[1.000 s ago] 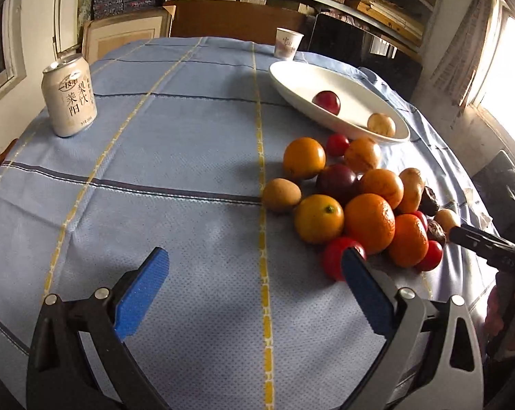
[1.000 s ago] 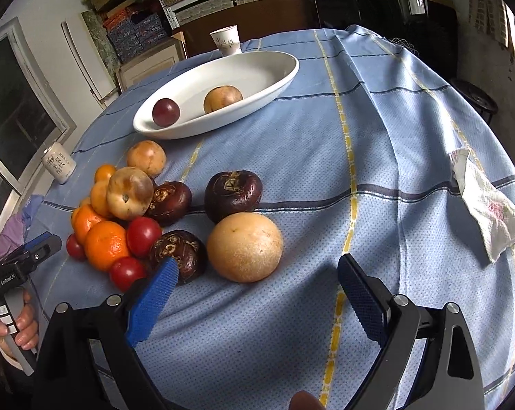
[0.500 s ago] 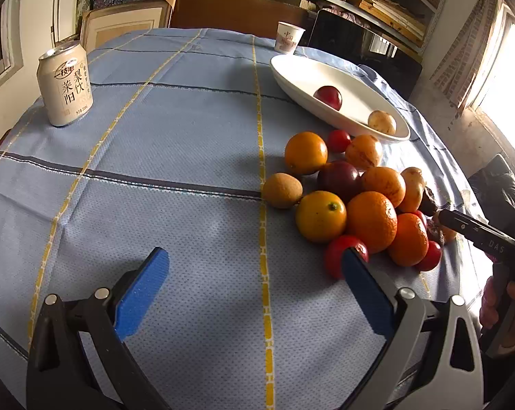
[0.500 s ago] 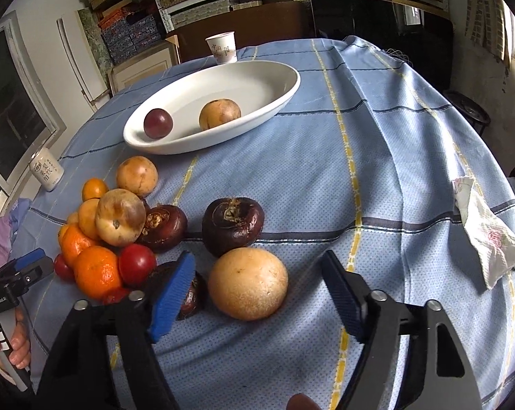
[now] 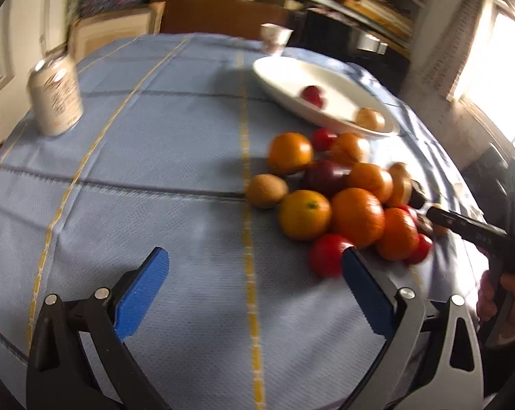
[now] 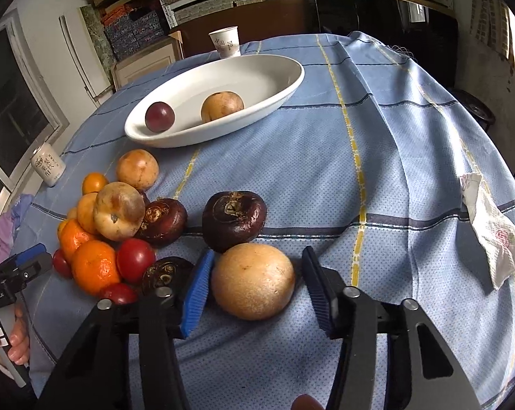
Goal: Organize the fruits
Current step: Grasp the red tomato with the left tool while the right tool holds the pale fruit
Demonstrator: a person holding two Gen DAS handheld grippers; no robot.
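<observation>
Progress: two fruits lie in my white dish, pile left | right gripper open, straddling tan fruit, dish ahead | left gripper open, empty.

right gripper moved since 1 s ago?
Yes. The right gripper has come forward and narrowed: its fingers now flank the big tan fruit, which earlier lay ahead of them. Not yet clamped.
</observation>
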